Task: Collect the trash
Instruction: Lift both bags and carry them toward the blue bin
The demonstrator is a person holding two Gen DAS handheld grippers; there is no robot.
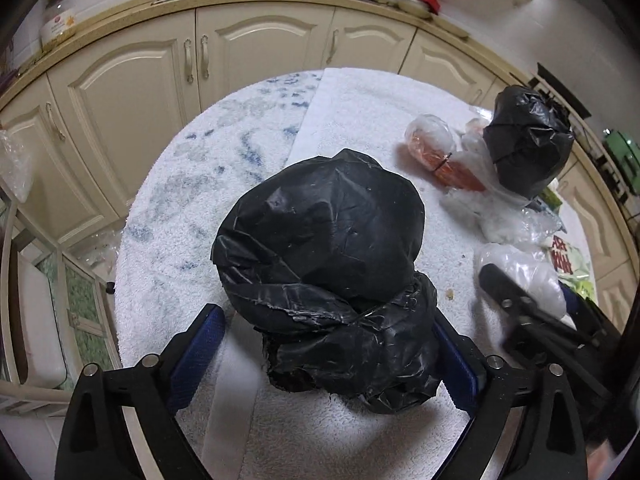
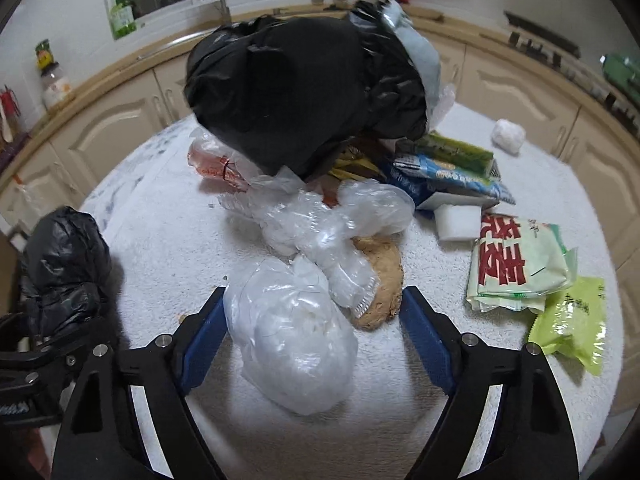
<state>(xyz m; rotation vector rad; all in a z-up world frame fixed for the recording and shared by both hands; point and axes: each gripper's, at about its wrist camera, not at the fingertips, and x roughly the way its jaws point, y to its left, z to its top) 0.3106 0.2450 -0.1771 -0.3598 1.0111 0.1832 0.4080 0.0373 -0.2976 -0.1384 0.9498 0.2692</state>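
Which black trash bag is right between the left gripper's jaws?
The crumpled black plastic bag nearest the camera, sitting between the left gripper jaws. The other black bag lies far off.

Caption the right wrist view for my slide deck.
Open right claw straddles a clear plastic bag amid table trash.

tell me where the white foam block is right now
In the right wrist view, the white foam block lies right of centre on the towel, just below the blue snack wrapper and beside the red-lettered packet.

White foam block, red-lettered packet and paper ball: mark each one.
White foam block [image 2: 458,222], right wrist view, front face.
Red-lettered packet [image 2: 516,260], right wrist view, printed front.
Paper ball [image 2: 508,136], right wrist view, middle.
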